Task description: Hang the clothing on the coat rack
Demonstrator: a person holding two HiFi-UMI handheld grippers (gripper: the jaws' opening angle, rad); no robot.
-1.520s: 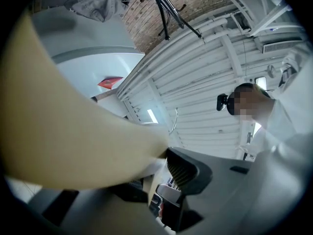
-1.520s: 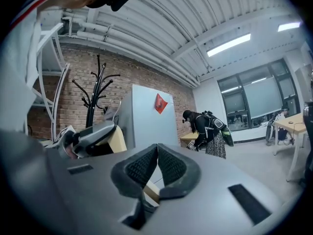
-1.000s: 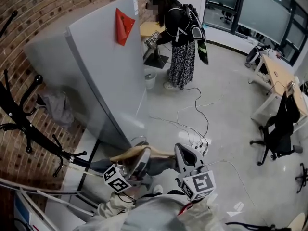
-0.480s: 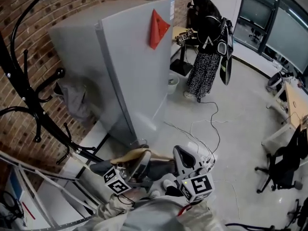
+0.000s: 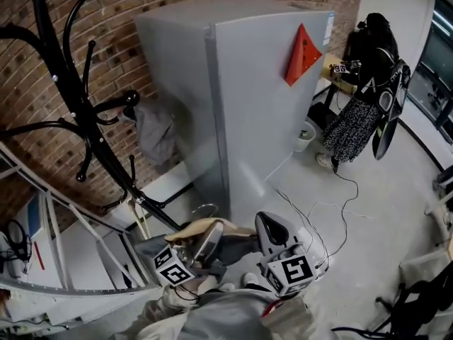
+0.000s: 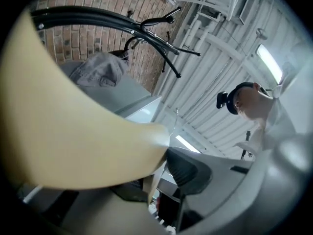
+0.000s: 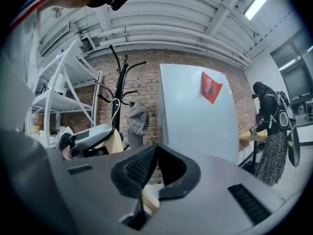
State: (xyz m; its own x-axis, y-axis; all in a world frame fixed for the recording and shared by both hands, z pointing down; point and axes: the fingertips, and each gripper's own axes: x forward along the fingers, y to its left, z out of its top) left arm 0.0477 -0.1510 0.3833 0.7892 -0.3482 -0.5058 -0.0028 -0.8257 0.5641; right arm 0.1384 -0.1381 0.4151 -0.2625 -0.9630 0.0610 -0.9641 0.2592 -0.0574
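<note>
Firstly, head view. Both claws are held low against the person's body, well apart from the coat rack (image 5: 79,105), which stands up and to the left before the brick wall (image 5: 177,20). The left claw (image 5: 207,238) and right claw (image 5: 269,227) carry between them a wooden hanger (image 5: 202,227) draped with the dark clothing (image 5: 233,245). The hanger's wire hook (image 5: 205,208) juts forward. A grey garment (image 5: 157,129) already occupies one rack arm, beside the grey partition (image 5: 262,98).

Left gripper view. The left claw is pinched on the hanger (image 6: 73,131): the pale wood fills the frame and lies against the dark pad (image 6: 188,168). The rack's arms (image 6: 112,23) curve overhead.

Right gripper view. The right claw (image 7: 155,153) has its pads pressed together at the tips. A sliver of the hanger (image 7: 148,198) shows in the gap beneath them, so this claw appears to nip the hanger's far end. The rack (image 7: 119,97) and the grey garment (image 7: 138,124) lie straight ahead.

Technique, as judged. The step in hand is the carry and lift to the rack. Firm grips and a level hanger should keep the clothing from sliding off. The hook is best turned with its open side toward a free arm, clear of the grey garment, then raised above the arm's end and lowered onto it. Neither claw should let go until the hook bears the weight.
</note>
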